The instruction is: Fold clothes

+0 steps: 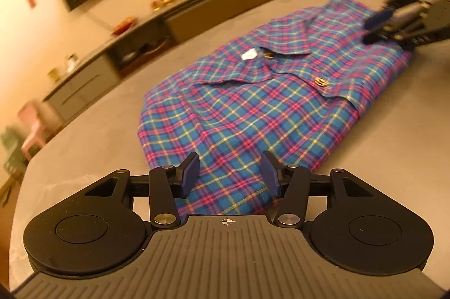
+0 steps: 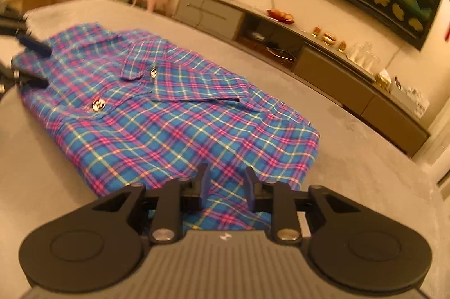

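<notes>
Left wrist view shows the plaid shirt [image 1: 253,102] lying folded on the grey table [image 1: 92,147], near its middle, collar up, with 2 gold buttons [image 1: 319,81] on the front. The left gripper [image 1: 230,175] is wide open over the shirt's near edge, with cloth between its 2 blue pads [image 1: 189,172]. In the right wrist view the right gripper [image 2: 226,183] is also open, more narrowly, at the opposite edge of the shirt [image 2: 157,113]. A long sideboard [image 2: 323,65] stands behind the table.
</notes>
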### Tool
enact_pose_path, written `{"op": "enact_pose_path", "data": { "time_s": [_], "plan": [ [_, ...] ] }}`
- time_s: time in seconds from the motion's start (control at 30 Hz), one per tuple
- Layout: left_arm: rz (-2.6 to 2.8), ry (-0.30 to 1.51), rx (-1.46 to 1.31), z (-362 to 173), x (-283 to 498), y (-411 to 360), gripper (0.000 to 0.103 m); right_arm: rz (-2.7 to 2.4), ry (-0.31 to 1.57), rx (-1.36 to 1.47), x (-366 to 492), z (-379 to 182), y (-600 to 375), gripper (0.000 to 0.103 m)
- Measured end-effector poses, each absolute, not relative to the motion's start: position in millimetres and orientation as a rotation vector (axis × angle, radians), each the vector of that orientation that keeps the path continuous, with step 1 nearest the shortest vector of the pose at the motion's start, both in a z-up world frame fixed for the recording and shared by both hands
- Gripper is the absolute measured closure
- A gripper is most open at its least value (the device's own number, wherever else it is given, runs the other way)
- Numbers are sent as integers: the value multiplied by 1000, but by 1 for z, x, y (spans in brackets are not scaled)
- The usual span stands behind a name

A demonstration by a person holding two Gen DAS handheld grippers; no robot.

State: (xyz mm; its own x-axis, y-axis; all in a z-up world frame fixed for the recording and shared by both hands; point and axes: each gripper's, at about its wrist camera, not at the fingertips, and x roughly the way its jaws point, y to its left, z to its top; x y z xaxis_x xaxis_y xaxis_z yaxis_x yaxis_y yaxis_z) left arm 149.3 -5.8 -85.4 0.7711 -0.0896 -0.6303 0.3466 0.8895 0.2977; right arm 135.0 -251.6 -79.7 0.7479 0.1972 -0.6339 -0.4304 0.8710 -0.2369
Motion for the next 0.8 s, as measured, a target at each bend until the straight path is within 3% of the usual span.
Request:
{"op": "enact_pose_path", "data": {
  "time_s": [0.17,0.23,0.3,0.47,0.53,0.8],
  "plan": [
    [-193,664,351,-85,165,-9,65,319,668,-268,137,-73,-273,68],
    [-177,664,360,-83,159,-13,64,298,684,-276,131,-63,-274,59],
    [-152,659,348,-76,156,-16,60,292,700,-275,129,-53,-268,54],
    [-93,607,207,-39,140,-16,32,291,715,-236,100,-28,-250,42],
    [-76,597,158,-25,129,-15,27,277,713,-215,87,-22,-245,35],
    [6,564,95,5,95,-18,18,177,716,-127,75,-10,-231,31]
  ]
}}
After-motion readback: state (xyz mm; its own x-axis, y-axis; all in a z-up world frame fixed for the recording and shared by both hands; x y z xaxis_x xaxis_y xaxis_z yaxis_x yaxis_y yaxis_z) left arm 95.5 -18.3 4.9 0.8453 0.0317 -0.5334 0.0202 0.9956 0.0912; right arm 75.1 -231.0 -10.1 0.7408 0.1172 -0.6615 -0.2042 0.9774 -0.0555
